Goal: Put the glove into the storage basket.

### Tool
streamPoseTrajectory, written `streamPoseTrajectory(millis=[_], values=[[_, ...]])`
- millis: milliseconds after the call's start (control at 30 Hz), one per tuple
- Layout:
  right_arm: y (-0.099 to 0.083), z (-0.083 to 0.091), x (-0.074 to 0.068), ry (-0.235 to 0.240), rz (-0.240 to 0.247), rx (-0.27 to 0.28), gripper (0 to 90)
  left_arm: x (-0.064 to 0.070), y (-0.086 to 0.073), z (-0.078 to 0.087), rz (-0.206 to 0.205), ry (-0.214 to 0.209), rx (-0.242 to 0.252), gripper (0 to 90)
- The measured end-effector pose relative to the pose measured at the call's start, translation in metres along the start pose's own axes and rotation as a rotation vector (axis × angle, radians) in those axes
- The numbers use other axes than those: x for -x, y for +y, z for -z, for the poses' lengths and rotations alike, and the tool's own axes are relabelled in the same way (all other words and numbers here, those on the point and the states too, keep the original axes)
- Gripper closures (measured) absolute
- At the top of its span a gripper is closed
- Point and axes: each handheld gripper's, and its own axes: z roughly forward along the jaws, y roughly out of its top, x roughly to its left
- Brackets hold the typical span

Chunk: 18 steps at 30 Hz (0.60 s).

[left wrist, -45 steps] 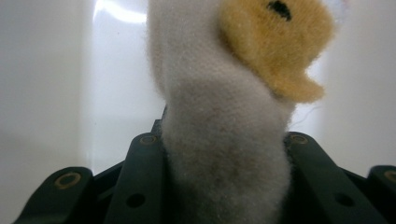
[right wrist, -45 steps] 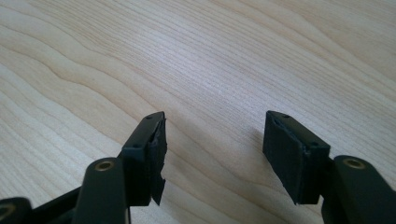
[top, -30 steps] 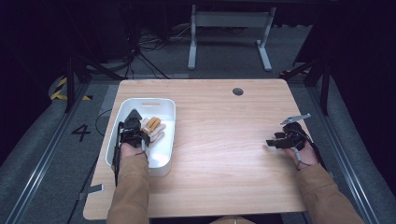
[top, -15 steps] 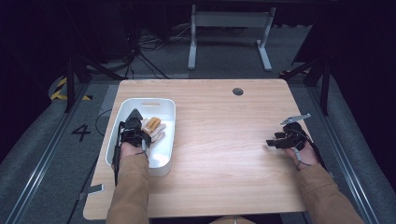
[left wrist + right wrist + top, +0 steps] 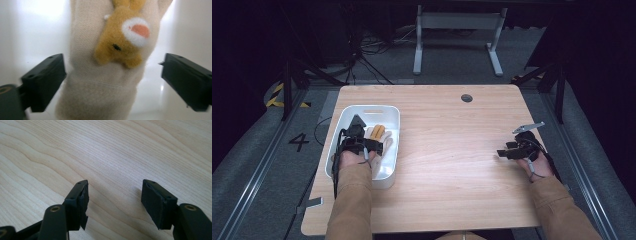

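Left gripper (image 5: 357,131) sits inside the white bin (image 5: 388,170), jaws wide apart on either side of a cream mitten (image 5: 105,75), not gripping it. Right gripper (image 5: 113,202) rests over bare worktop (image 5: 452,150), jaws open and empty.

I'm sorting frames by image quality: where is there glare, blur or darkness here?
Left gripper view: the white bin is blown out by glare, and the cream mitten and left gripper look soft. Right gripper view: evenly lit, crisp wood grain on the table. High view: dark surroundings.
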Motion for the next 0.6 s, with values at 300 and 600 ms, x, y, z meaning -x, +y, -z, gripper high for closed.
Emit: streamPoseTrajectory(millis=[300, 600], values=[[0.0, 0.0, -0.001, 0.001, 0.004, 0.003, 39.0, -0.001, 0.0, 0.007, -0.002, -0.007, 0.054, 0.0], [0.0, 0.0, 0.0, 0.002, 0.001, 0.001, 39.0, 0.001, 0.003, 0.022, -0.017, 0.012, 0.117, 0.0]])
